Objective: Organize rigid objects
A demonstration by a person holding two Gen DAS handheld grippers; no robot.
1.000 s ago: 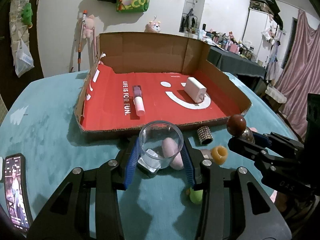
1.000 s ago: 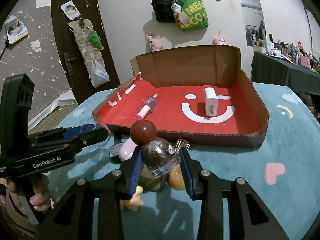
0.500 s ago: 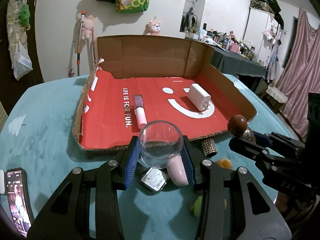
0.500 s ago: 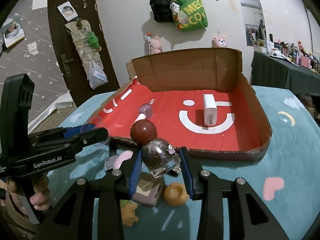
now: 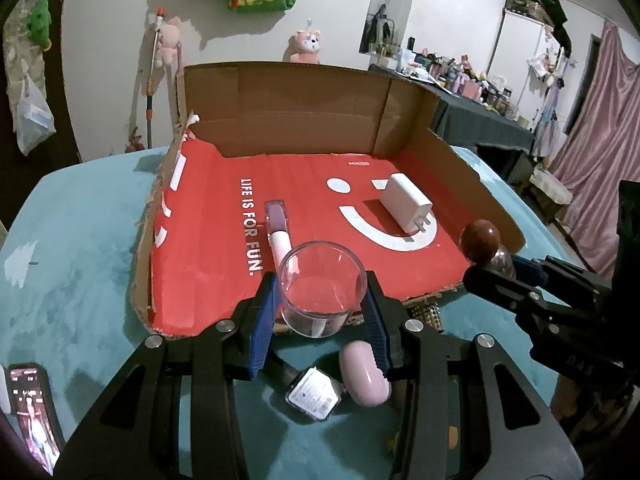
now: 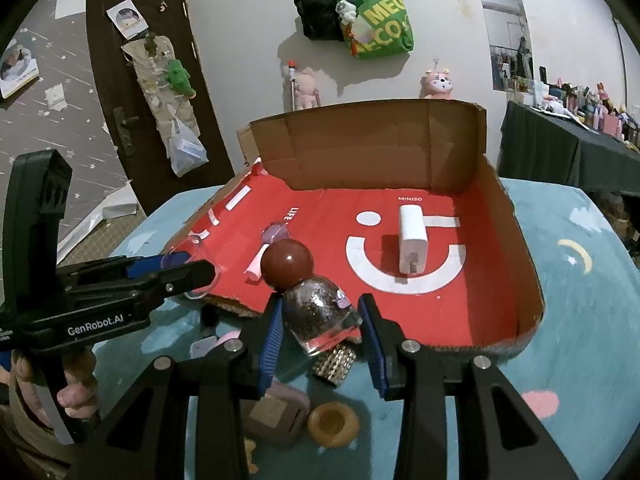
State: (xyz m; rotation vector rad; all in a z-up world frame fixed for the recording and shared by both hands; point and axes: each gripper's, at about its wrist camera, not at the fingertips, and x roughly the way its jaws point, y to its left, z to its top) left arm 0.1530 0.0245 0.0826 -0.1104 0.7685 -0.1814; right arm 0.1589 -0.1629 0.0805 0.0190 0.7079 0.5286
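1. The left gripper has its fingers squeezing a clear glass cup, up over the near edge of the box.
2. Glass is hard, slippery and breaks, so hold its sides.
3. The right gripper has its fingers squeezing a round bottle with a smooth ball top, also by the near edge.
4. In the box: one white plug, one pink tube.
5. Outside it, on the blue cloth: one orange ring.
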